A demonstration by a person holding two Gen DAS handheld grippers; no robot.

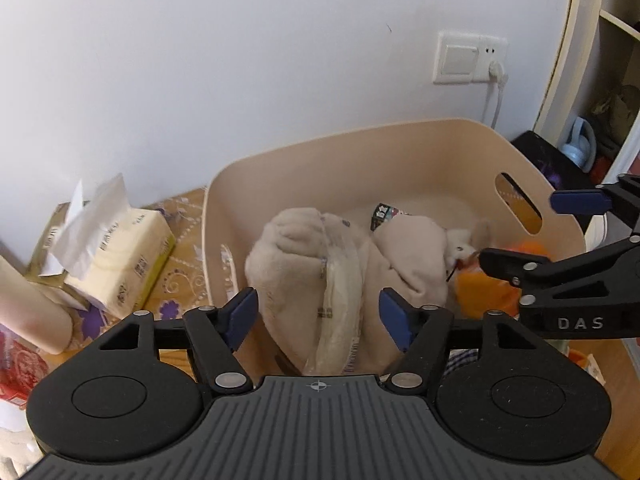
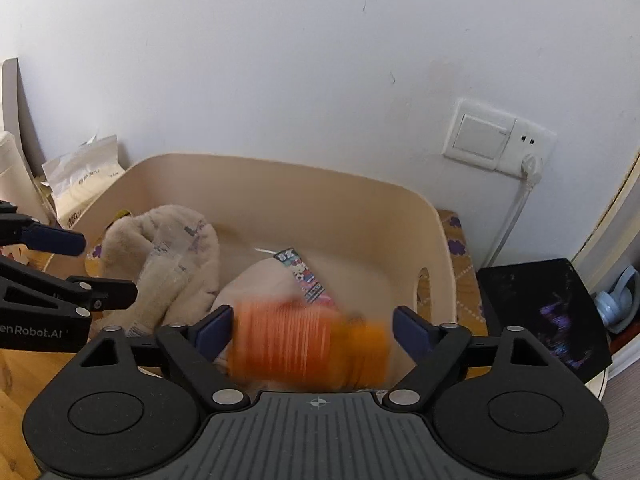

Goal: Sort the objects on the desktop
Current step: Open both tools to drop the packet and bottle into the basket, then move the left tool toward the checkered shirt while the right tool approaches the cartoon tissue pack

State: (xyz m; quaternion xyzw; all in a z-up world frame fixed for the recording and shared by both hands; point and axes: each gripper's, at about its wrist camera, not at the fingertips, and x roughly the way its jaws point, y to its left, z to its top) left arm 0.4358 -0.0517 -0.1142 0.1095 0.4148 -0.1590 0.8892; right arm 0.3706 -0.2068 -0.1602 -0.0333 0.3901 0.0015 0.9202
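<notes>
Left tongs (image 1: 318, 316) spread wide above the plush toy (image 1: 320, 264) lying in the beige bin (image 1: 224, 200); pads clear of it. Right tongs (image 2: 312, 330) also wide, with the blurred orange object (image 2: 308, 344) between the pads, apparently dropping into the bin on the counter (image 1: 180, 256). Best lifted straight up, clear of the rim, before reaching for the tissue pack (image 1: 120, 256).
</notes>
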